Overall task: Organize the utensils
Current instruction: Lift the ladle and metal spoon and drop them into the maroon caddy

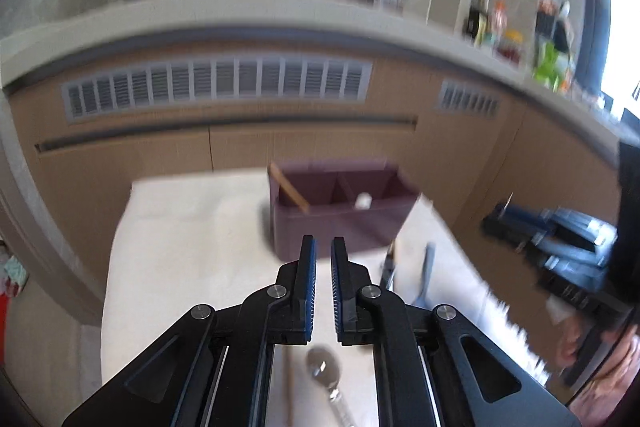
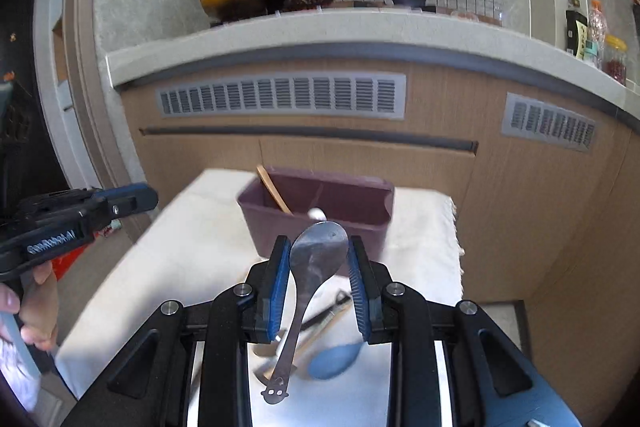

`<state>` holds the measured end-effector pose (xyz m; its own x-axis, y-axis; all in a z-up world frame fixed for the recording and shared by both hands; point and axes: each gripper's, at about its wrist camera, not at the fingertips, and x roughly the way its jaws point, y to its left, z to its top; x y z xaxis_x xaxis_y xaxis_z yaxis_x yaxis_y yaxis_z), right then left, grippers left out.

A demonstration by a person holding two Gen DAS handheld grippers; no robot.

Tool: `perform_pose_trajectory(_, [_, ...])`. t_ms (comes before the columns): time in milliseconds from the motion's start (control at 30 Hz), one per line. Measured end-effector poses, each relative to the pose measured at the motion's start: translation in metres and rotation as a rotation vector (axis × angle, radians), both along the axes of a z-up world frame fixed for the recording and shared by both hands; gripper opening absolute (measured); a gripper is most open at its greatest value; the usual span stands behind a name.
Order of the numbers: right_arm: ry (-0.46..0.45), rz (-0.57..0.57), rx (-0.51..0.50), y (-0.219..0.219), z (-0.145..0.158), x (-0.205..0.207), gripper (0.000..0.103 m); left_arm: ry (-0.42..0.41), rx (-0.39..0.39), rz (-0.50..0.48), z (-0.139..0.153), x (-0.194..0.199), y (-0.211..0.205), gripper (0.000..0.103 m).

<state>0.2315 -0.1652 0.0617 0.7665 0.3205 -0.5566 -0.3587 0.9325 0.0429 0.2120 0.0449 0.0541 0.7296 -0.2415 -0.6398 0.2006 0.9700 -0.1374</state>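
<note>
So, left to right. The left gripper [image 1: 324,247] is basically shut with nothing between its pads, hanging over the cloth-covered counter [image 1: 180,227]. Under it a metal spoon [image 1: 325,371] and a thin wooden stick [image 1: 289,387], maybe a chopstick, lie on the cloth, not sorted yet.

Middle of the counter sits the purple divided organizer [image 2: 320,227]. Its left compartment already has a wooden utensil [image 2: 273,189] leaning in it, and something small and white [image 2: 317,213] pokes up from a compartment further right; can't say what it is.

The right gripper [image 2: 319,259] is partly closed on a steel spoon [image 2: 318,255], pads pinching the bowl from both sides, handle dangling toward the camera. It's held up off the cloth in front of the organizer, not in it yet.

On the cloth below it: a blue spoon [image 2: 334,361], a dark-handled utensil [image 2: 324,311] and a wooden handle just beside it, all loose.

My read: early on. Two things binned, one spoon in transit that looks headed for a compartment, and around five pieces left to go.
</note>
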Motion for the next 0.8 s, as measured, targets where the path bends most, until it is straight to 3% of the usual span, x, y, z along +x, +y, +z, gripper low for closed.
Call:
perform_pose_trajectory(100, [0.049,-0.009,0.01,-0.006,-0.014,0.004,0.026,0.158,0.002,0.0,-0.04,0.008,0.001,0.012])
perform_pose_trajectory(167, [0.067,-0.018,0.009,-0.009,-0.023,0.004,0.026,0.256,0.0,-0.002,-0.07,0.005,-0.006,0.023])
perform_pose_trajectory(233, [0.082,-0.019,0.011,-0.012,-0.029,0.005,0.026,0.317,-0.019,-0.012,-0.094,0.0,-0.014,0.041])
perform_pose_trajectory(300, [0.09,-0.019,0.014,-0.015,-0.034,0.005,0.026,0.341,-0.014,-0.003,-0.109,-0.004,-0.023,0.047])
perform_pose_trajectory(500, [0.089,-0.017,0.014,-0.02,-0.04,0.002,0.026,0.354,0.071,0.051,-0.139,0.003,-0.043,0.047])
perform_pose_trajectory(600, [0.088,-0.021,0.0,-0.018,-0.043,0.0,0.026,0.297,0.13,0.062,-0.143,0.002,-0.05,0.033])
perform_pose_trajectory(700, [0.093,-0.008,0.01,-0.019,-0.044,-0.003,0.026,0.25,0.085,0.054,-0.13,-0.005,-0.045,0.033])
perform_pose_trajectory(800, [0.08,-0.001,0.013,-0.019,-0.04,-0.007,0.025,0.125,0.053,0.054,-0.093,-0.017,-0.039,0.033])
